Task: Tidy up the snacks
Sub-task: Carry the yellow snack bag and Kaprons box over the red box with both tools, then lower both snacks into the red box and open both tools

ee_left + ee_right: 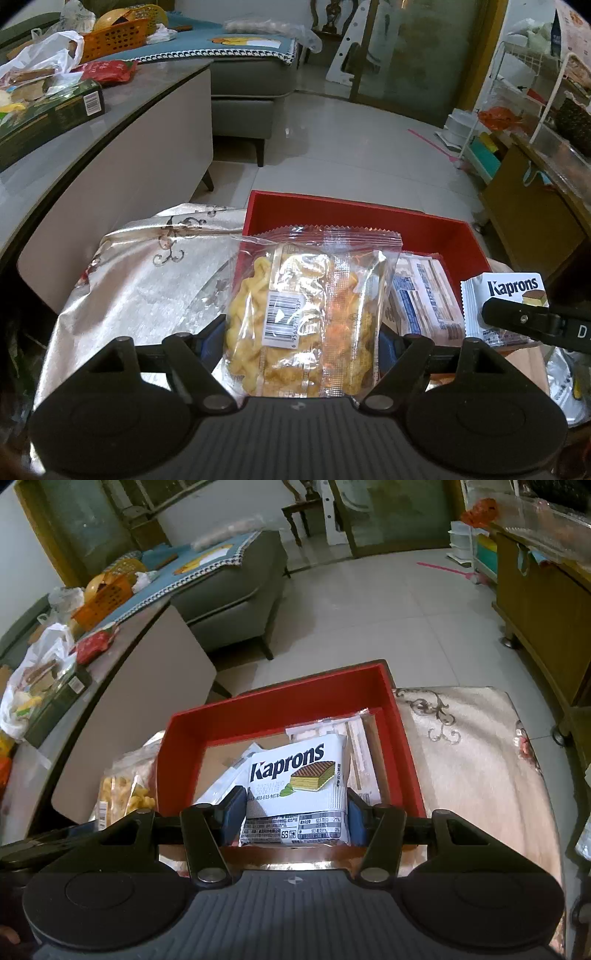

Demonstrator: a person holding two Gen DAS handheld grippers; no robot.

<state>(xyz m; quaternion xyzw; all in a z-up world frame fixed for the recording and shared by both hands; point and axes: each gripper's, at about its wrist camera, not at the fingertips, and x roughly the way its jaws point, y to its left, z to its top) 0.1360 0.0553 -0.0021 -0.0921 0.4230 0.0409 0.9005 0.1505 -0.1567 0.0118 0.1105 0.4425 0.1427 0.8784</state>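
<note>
While the left gripper [301, 338] pinches a clear bag of yellow twists [295, 317] between its blue pads, the right gripper [295, 812] clamps a white Kaprons pack [297, 794] over the near part of the red box [280, 705]. More wrapped snacks [354, 738] lie inside that box, which sits on a silvery patterned cloth [472, 760]. Farther left, a grey table [122, 107] carries a green carton [48, 114], a red packet [107, 70] and an orange basket [114, 37]; a sofa [236, 583] stands beyond.

Pale glossy tiled floor [369, 602]; grey sofa [247, 85] with a teal cover; curved grey-topped table [110, 122]; wooden cabinet [535, 602] on castors; white wire rack [524, 77]; glass-panelled door [417, 48].
</note>
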